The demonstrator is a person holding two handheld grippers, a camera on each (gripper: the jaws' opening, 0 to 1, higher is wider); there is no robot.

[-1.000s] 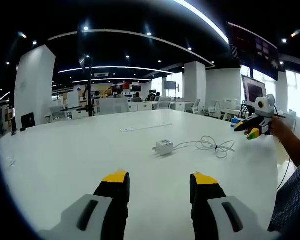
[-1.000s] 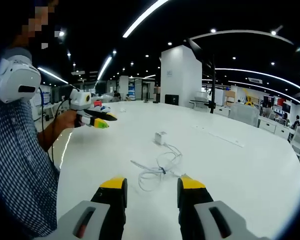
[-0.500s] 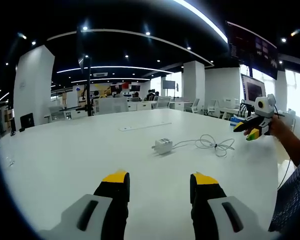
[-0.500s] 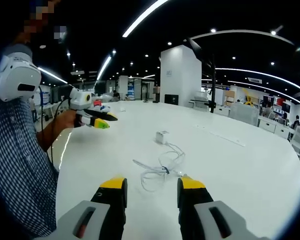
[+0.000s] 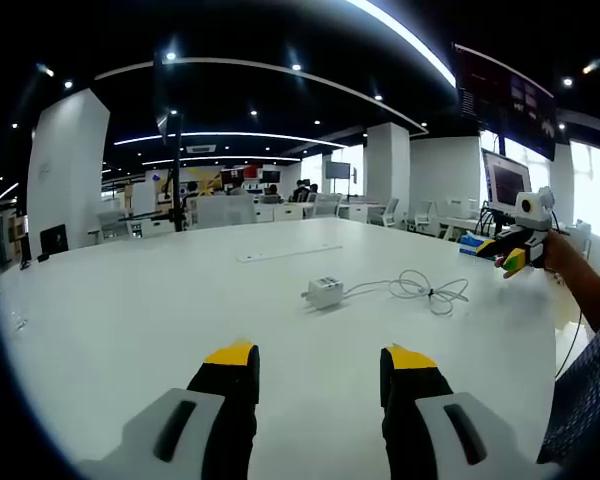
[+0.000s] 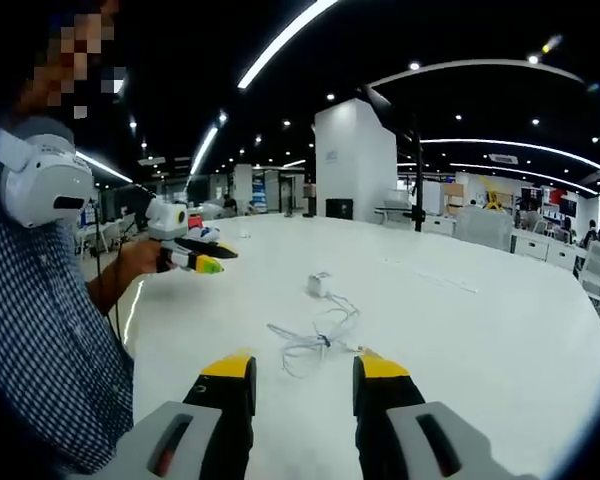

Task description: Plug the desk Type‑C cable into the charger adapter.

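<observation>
Nothing of the task is done yet. The adapter rests on the white table, well apart from both grippers. The cable lies loosely coiled beside it. One end of the cable runs up to the adapter, but the pictures are too small to tell whether it is plugged in. By the task, grasping the plug, steadying the adapter and mating the two are left.

The left gripper hovers above the table with its jaws spread and empty, aimed at the adapter. The right gripper likewise hangs with its jaws spread and empty, pointing along the cable toward the adapter. Each hand holds its gripper level, off the table.
</observation>
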